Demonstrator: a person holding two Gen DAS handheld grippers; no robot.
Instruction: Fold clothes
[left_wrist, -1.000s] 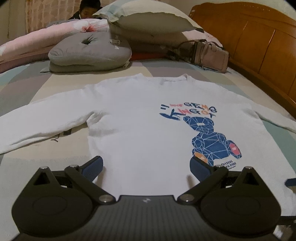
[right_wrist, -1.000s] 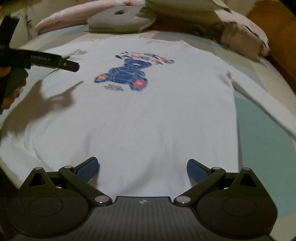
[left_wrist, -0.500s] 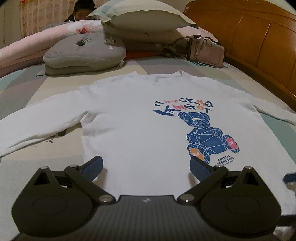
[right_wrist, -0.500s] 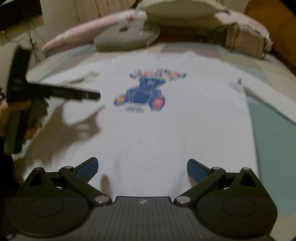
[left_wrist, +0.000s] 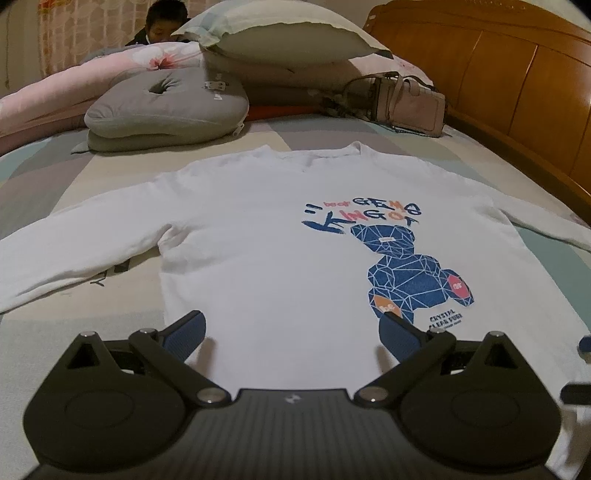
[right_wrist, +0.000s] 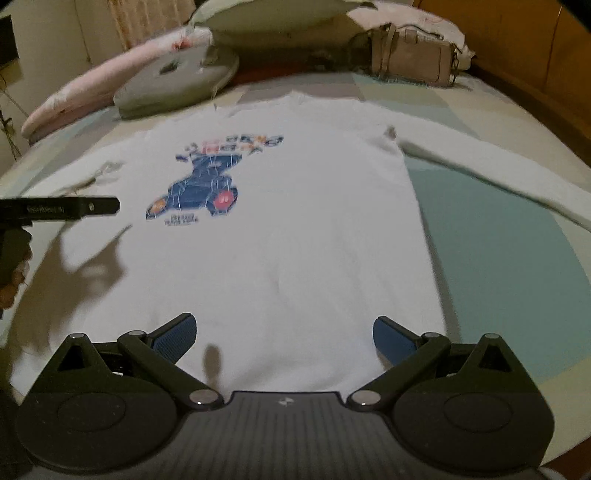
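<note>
We see the shirt (left_wrist: 280, 258) mid-frame on the bed (left_wrist: 37, 177), cushion (left_wrist: 166, 107) upper left, handbag (left_wrist: 410, 107) upper right.

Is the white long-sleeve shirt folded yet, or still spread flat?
Spread flat. The white long-sleeve shirt lies print-up on the bed, both sleeves stretched out sideways, no fold anywhere visible.

White shirt (left_wrist: 280, 258), blue bear print (left_wrist: 410, 273); grey cushion (left_wrist: 162, 107).

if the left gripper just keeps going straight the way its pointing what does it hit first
Most likely the white shirt: the left gripper is open, just above the hem, aimed along the shirt's body toward the collar. Nothing else lies between. If it skimmed above the fabric, the pillows would come next, though its height is hard to judge.
</note>
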